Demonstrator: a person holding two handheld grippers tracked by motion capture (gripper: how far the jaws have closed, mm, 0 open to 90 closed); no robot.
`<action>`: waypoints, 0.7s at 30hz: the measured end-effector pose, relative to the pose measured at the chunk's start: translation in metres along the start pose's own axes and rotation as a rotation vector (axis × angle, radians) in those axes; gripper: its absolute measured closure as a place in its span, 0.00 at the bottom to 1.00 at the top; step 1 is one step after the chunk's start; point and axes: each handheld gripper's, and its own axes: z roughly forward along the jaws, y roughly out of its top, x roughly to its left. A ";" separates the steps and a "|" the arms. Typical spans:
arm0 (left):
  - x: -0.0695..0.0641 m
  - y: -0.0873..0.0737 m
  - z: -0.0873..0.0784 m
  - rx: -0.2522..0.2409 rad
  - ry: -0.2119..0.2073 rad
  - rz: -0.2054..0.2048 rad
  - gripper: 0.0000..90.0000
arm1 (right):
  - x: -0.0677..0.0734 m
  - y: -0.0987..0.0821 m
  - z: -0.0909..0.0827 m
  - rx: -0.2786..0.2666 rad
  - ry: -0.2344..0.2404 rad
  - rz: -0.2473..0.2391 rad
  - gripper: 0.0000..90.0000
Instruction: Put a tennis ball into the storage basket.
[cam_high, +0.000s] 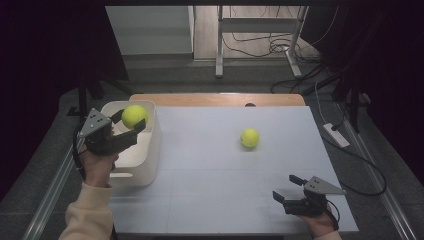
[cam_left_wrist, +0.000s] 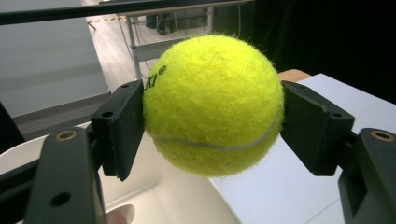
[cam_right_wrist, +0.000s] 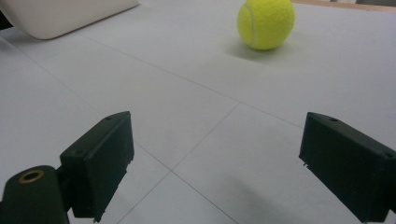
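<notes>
Tennis ball (cam_high: 134, 116), yellow-green & fuzzy, sits clamped betw. the two black jaws of the left gripper (cam_high: 131, 125). In the left gripper view the same ball (cam_left_wrist: 213, 105) has a pad pressed flat on each side, w/ a grey seam curving across its lower half and a bit of black print near the left pad. It hangs in the air above the white bin (cam_high: 148, 155), over the bin's far end, not touching the walls. The bin is a rounded plastic tub at the left edge of the table; its inside shows white below the ball in the left gripper view (cam_left_wrist: 159, 196). The person's left hand (cam_high: 98, 167), cream sleeve behind it, carries the gripper from the bin's near-left side.

A second tennis ball (cam_high: 249, 137) lies on the white tabletop (cam_high: 210, 175), right of centre, well apart from the bin and from both grippers. The right gripper view shows it (cam_right_wrist: 265, 22) resting alone w/ a soft shadow under it.

The right gripper (cam_high: 289, 187) is low at the near-right corner of the table, jaws spread wide w/ nothing betw. them, pointing across the surface toward that second ball. In its own view (cam_right_wrist: 215, 163) just bare tabletop shows betw. the pads, and a corner of the bin sits at top left (cam_right_wrist: 70, 16).
</notes>
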 end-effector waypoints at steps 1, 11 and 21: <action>0.001 0.000 0.001 0.009 0.005 0.005 0.30 | 0.000 0.000 0.000 0.000 0.000 0.000 0.11; 0.011 0.000 0.005 0.060 0.041 0.015 0.30 | 0.001 0.000 0.000 0.003 0.002 -0.001 0.11; 0.027 -0.002 0.014 0.132 0.082 0.005 0.30 | 0.000 0.000 0.000 0.001 0.002 0.000 0.11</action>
